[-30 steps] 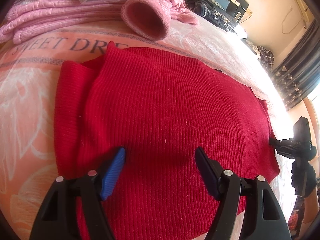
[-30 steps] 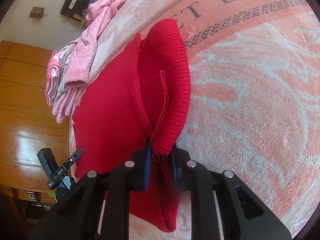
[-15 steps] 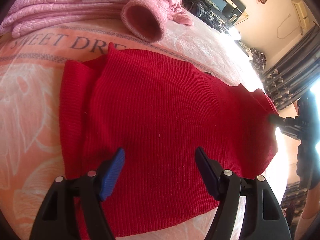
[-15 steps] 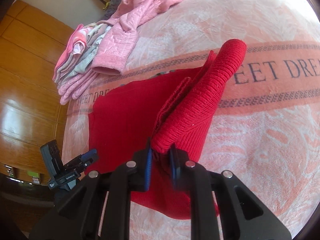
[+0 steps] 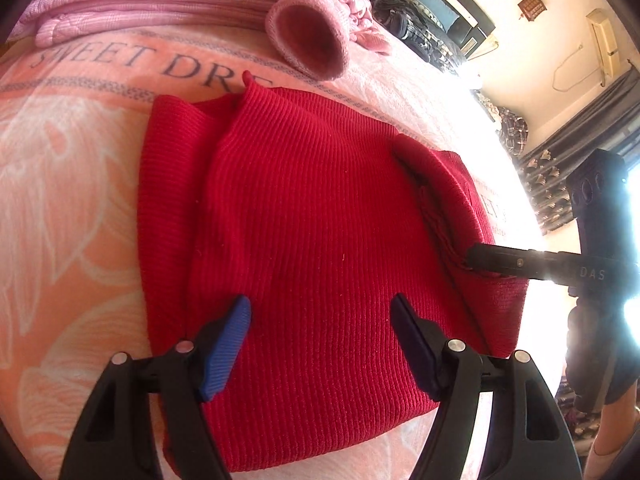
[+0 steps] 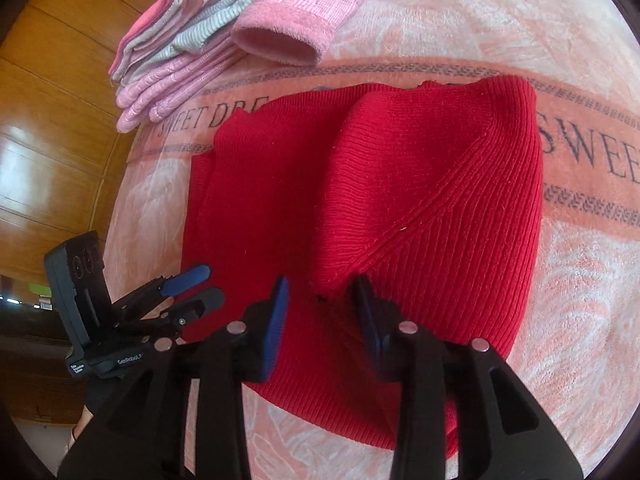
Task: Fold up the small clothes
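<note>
Knitwear fills both views: a red ribbed knit sweater [image 5: 312,240] lies flat on a peach blanket printed with "SWEET DREAMS" lettering [image 5: 68,168] that covers the bed. One side panel of the sweater, with its diagonal seam showing, is folded over onto the body [image 6: 436,200].

The left tool [image 5: 320,344] hovers over the near hem of the sweater, its blue-padded fingers [image 5: 228,344] spread wide apart and gripping nothing. The right tool [image 6: 320,312] sits at the lower edge of the folded panel with its jaws parted; the corner of the fold lies between the pads, which seem to stand clear of the cloth, though the left wrist view is too glared at that spot to confirm it.

Beyond the sweater, near the top edge of the blanket, a stack of folded pink and grey-striped clothes [image 6: 180,40] rests beside a pink fleece garment with an open cuff [image 6: 288,36]. Wooden cabinet doors [image 6: 52,128] stand next to the bed.
</note>
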A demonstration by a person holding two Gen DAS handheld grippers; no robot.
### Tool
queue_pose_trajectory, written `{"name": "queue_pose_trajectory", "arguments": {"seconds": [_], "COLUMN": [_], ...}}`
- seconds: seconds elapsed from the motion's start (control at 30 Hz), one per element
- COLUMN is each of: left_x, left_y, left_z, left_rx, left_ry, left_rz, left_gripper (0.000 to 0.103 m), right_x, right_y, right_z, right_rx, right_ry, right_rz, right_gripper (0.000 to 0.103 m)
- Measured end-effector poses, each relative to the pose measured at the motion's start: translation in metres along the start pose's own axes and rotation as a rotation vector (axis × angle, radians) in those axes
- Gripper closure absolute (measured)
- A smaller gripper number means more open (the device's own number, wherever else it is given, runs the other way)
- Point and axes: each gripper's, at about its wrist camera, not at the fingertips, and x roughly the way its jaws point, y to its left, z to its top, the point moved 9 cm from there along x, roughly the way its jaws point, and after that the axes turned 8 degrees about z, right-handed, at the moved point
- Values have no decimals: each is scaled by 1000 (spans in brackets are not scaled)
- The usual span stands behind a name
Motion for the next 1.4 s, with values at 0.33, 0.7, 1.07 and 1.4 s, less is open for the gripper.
{"name": "queue_pose_trajectory", "arguments": {"seconds": [0.33, 0.7, 1.07, 1.4], "left_x": [-3, -11, 39, 87], "left_y": [-2, -35, -92, -145], "left_z": [3, 20, 38, 71], "left_rx": [-41, -129, -269, -345], "left_ry": [25, 56, 165, 213], "left_rz": [3, -141, -363, -481], "left_gripper": [30, 30, 30, 31], "right_x": [-77, -41, -67, -88], "right_y": [13, -19, -3, 0], "right_z": [-31, -60, -54, -59], "right_rx": [-120, -91, -154, -198], "right_ry": [-96, -77, -129, -156], "right_rz": [-20, -40, 87, 119], "right_gripper": [33, 40, 97, 97]}}
